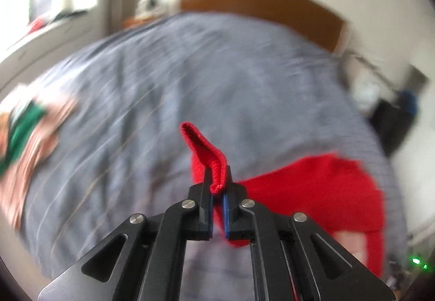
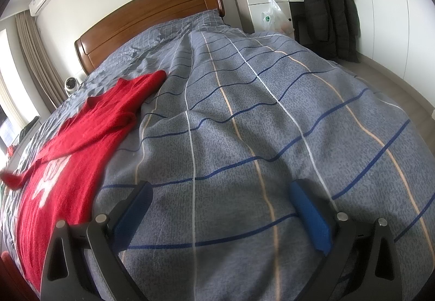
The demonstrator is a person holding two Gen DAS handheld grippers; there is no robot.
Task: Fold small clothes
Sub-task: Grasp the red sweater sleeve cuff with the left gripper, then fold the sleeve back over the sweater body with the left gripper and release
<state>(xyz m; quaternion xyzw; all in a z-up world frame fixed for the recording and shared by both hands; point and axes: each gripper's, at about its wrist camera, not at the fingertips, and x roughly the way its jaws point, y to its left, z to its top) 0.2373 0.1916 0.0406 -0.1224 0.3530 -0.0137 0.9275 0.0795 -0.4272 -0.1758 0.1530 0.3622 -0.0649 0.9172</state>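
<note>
I am clamping the left gripper (image 1: 217, 178) on a ribbed red cuff (image 1: 208, 154), the nearest thing in the left wrist view; the pads are pinching it and the cloth is folding up past the fingertips. That cuff belongs to the red sweater (image 2: 73, 146), which is lying on the bed (image 2: 244, 124), its body spread flat along the bed's left side in the right wrist view, hem toward me and neck toward the headboard (image 2: 152, 12). One sleeve (image 2: 144, 83) is stretching out toward the headboard. The sweater's long axis is running from me toward the headboard, so I judge the held cuff has to be carried across that axis onto the body. The right gripper (image 2: 220, 205) is hanging open and empty above bare quilt, the sweater lying off to its left. My left hand is the nearer one. Other clothes (image 1: 24, 132) are lying blurred at the bed's far left.
</note>
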